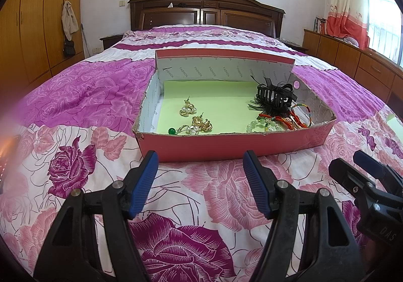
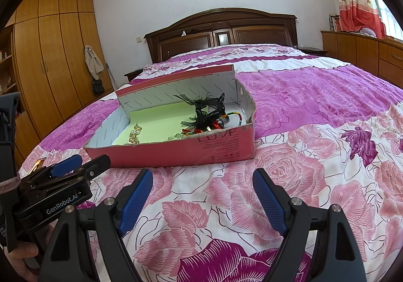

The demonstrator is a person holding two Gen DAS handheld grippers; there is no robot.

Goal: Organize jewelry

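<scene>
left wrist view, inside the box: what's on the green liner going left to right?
Gold pearl earrings → green bead → second gold earring cluster → pale green bead bracelet → black feathered hair claw → striped bangle.

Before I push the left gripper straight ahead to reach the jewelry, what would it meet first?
Probably the near wall of the pink box, ahead of the open left gripper; depth is unclear, so the bedspread might come first.

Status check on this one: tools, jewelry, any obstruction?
Left tool and right tool open, empty, short of the pink box. Jewelry in box, black hair claw too. Nothing in the way.
</scene>
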